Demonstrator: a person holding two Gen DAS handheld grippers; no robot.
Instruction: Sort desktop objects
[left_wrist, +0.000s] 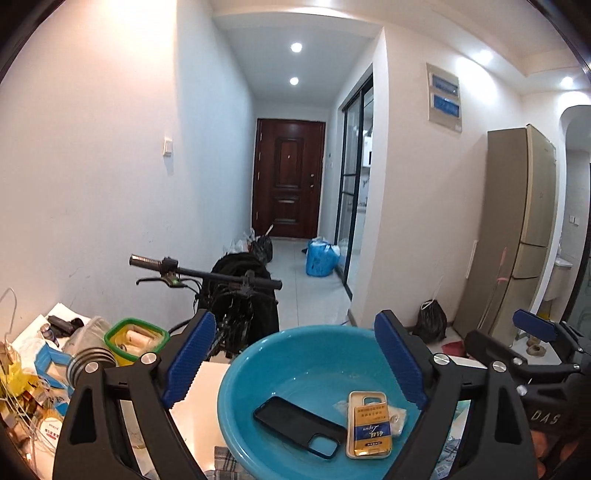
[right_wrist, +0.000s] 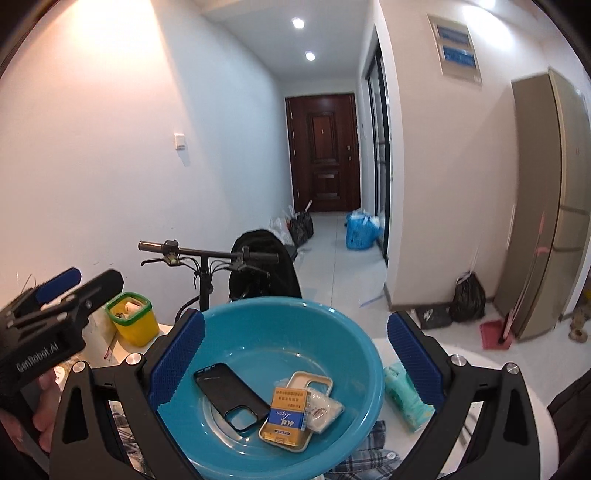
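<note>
A white tabletop (left_wrist: 207, 391) holds a teal plastic basin (right_wrist: 280, 321) with a black phone case (right_wrist: 231, 393), a beige phone case (right_wrist: 295, 410) carrying a blue and gold card, and a small plastic packet (right_wrist: 325, 406) lying inside. The left gripper (left_wrist: 295, 363) and right gripper (right_wrist: 295, 360) both hang above the basin with jaws spread wide, gripping nothing. A yellow tub with a green rim (right_wrist: 132, 319) stands left of the basin, a mint tissue pack (right_wrist: 404, 400) to its right on the tabletop. Beyond the table stand a bicycle (right_wrist: 207, 254), a white-walled hallway, a dark red door (right_wrist: 325, 151) and a tall beige fridge (right_wrist: 546, 206)
</note>
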